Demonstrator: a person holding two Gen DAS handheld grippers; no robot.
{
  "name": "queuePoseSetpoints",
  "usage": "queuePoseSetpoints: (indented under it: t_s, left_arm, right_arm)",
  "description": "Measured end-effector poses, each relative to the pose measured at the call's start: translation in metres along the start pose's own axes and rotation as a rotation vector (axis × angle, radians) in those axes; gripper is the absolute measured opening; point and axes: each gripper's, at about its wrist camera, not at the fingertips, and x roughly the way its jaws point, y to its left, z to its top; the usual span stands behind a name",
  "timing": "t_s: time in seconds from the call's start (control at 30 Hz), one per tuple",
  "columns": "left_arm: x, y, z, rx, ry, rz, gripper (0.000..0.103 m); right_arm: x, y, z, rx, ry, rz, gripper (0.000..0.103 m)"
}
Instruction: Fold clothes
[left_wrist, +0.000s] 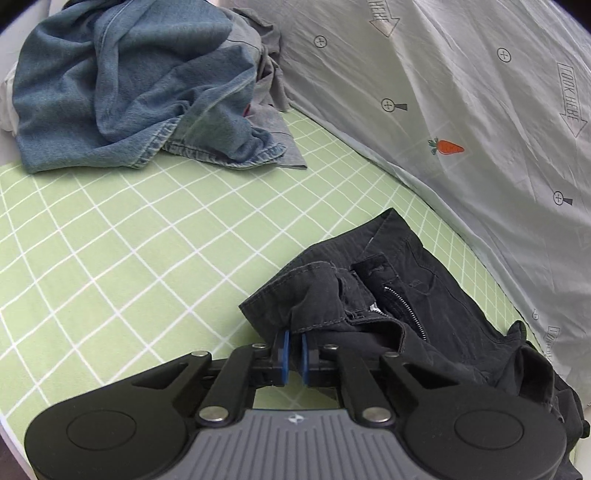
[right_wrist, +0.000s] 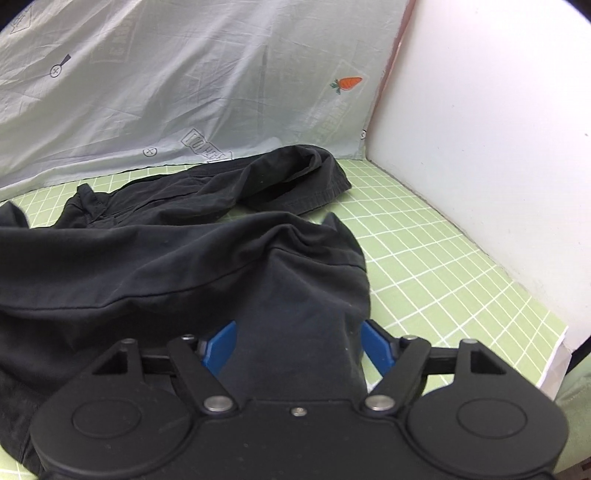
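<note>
On the green checked sheet (left_wrist: 110, 240), the left gripper (left_wrist: 294, 341) pinches the black trousers' (left_wrist: 388, 295) waistband; the right gripper (right_wrist: 299, 343) stands wide over a leg.

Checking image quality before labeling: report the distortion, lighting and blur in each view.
Left wrist view: fisheye bends the green checked sheet lines; even soft light; black trousers sharp, zipper teeth legible; corners vignetted. Right wrist view: same curvature; black trousers swallow detail near the right gripper; white wall bright; slight softness throughout.
</note>
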Motion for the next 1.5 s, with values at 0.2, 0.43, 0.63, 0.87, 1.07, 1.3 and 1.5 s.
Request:
queuePoseSetpoints:
  t_s: [0.2,0.43,0.63,0.87,1.07,1.3,1.5]
  left_arm:
    - [0.000,0.020,-0.008,-0.021,0.011,0.044,0.005]
    - [0.002,0.013,-0.014,0.011,0.003,0.094,0.005]
    - [0.000,0.015,-0.018,0.011,0.003,0.140,0.003]
    - [-0.002,0.039,-0.029,-0.083,0.010,0.271,0.000]
    - [-0.019,0.053,-0.034,-0.153,0.004,0.135,0.002]
    - [-0.008,0.028,-0.043,-0.150,0.032,0.033,0.061]
    - [0.013,0.015,-0.047,-0.179,0.074,0.023,0.064]
  right_arm:
    - [0.030,-0.029,-0.018,0.135,0.122,0.000,0.081]
    - [0.039,-0.066,-0.021,0.305,0.113,0.127,0.002]
    - [0.006,-0.118,0.044,0.296,-0.146,-0.050,0.001]
    - [0.030,-0.174,0.084,0.237,-0.175,-0.185,0.002]
    - [0.077,-0.162,0.043,0.129,0.090,-0.227,0.021]
    - [0.070,-0.145,0.019,0.194,0.104,-0.167,0.076]
    - [0.070,-0.131,0.004,0.211,0.163,-0.086,0.084]
